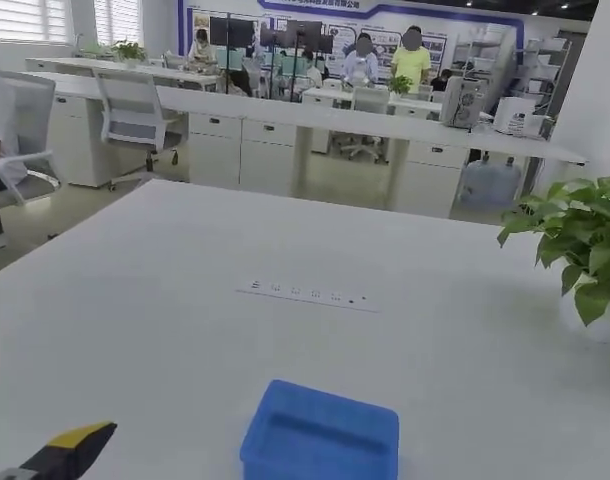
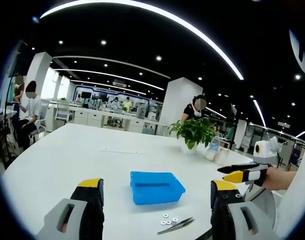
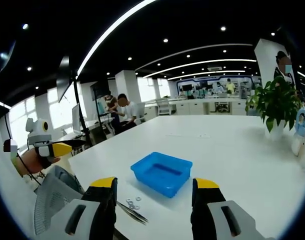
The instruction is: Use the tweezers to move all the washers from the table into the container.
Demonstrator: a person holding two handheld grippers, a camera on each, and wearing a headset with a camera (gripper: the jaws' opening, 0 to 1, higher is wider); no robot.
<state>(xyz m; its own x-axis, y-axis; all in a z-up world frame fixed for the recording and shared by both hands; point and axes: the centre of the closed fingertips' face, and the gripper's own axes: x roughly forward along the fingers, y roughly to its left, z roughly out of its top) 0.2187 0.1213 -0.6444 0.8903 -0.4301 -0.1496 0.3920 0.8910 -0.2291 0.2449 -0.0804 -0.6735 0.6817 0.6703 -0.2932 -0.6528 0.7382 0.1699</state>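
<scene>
A blue container point(image 1: 320, 440) sits on the white table point(image 1: 185, 300) near its front edge. In the left gripper view, several small washers point(image 2: 168, 218) lie loose just in front of the container point(image 2: 156, 186), with the metal tweezers point(image 2: 176, 226) lying beside them. My left gripper point(image 2: 157, 183) hangs open above the table, holding nothing. The right gripper point(image 2: 242, 173) comes in from the right. In the right gripper view, my right gripper point(image 3: 156, 184) is open and empty over the washers point(image 3: 133, 203), tweezers point(image 3: 132, 212) and container point(image 3: 162, 173). A gripper's yellow tip point(image 1: 85, 440) shows at the lower left.
A potted plant point(image 1: 585, 240) stands at the table's right side, with small bottles point(image 2: 212, 150) beside it. A socket strip point(image 1: 307, 294) is set into the table's middle. Desks, chairs and people stand beyond the far edge.
</scene>
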